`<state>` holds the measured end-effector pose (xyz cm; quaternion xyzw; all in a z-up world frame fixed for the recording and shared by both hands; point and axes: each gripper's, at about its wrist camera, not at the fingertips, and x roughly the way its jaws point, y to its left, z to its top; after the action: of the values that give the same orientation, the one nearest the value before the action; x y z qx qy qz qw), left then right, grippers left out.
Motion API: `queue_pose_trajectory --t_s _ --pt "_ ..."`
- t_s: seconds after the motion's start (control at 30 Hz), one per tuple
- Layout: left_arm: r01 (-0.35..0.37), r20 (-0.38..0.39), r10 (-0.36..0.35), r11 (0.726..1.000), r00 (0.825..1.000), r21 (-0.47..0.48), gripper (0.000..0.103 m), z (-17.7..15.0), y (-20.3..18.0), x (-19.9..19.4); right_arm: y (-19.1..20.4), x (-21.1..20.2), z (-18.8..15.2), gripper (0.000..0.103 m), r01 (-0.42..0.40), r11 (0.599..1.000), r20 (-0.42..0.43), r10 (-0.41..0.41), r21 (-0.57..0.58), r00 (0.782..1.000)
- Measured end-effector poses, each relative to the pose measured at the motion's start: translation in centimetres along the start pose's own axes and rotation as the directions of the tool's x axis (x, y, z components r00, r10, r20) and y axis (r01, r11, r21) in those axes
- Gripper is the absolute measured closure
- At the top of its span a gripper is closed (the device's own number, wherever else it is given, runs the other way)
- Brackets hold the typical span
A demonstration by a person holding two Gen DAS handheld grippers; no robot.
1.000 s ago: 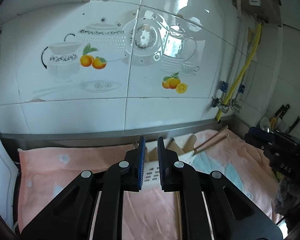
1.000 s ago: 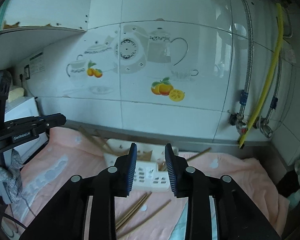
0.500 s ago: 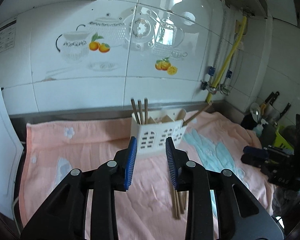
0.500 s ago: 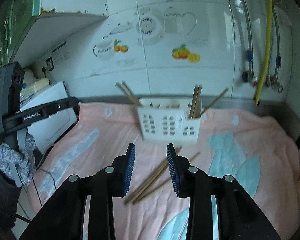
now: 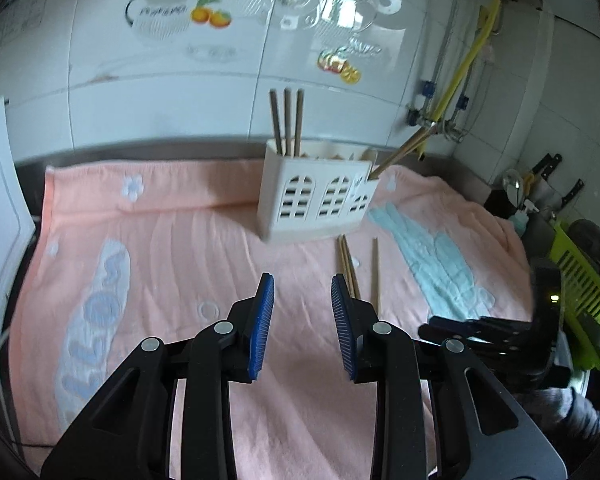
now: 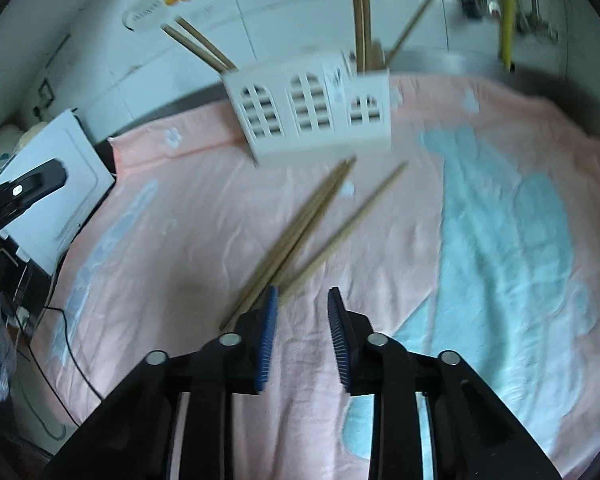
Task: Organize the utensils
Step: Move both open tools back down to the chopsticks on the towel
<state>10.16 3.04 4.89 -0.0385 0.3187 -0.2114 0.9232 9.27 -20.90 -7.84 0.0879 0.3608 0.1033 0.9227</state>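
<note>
The right claw (image 6: 301, 300) is narrowing with nothing between its jaws, just beside the loose chopsticks (image 6: 300, 232) lying in front of the white utensil holder (image 6: 312, 112). The left claw (image 5: 302, 288), partly open and empty, faces that holder (image 5: 316, 200) on the pink towel (image 5: 160, 248).

Pink towel (image 5: 172, 240) with pale blue patches covering the counter; white tiled wall (image 5: 160, 92) printed with teapots and oranges; yellow hose (image 5: 466, 58) beside metal pipes; green rack (image 5: 580, 292) at right.
</note>
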Motion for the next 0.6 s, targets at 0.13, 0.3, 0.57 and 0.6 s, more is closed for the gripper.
queue_pose_trajectory --t_s 0.13,0.3,0.57,0.6 --pt "0.003 -0.021 -0.003 1.0 1.0 -0.016 0.073 -0.8 0.6 0.8 0.0 2.1 0.1 0.081 -0.003 0.999 -0.023 0.004 0.049 1.0" --pt "-0.009 -0.032 0.009 1.0 0.999 -0.012 0.073 -1.2 1.0 1.5 -0.3 3.9 0.6 0.085 -0.001 0.992 -0.031 0.005 0.129 1.0" --pt "0.004 -0.062 -0.005 1.0 0.998 -0.015 0.073 -1.9 1.1 2.9 -0.3 5.7 1.5 0.086 0.054 0.981 -0.06 -0.044 0.184 0.997" --pt "0.005 -0.067 -0.006 1.0 0.998 -0.014 0.073 -2.0 1.1 3.1 -0.1 5.9 1.7 0.086 0.06 0.982 -0.066 -0.049 0.181 0.997"
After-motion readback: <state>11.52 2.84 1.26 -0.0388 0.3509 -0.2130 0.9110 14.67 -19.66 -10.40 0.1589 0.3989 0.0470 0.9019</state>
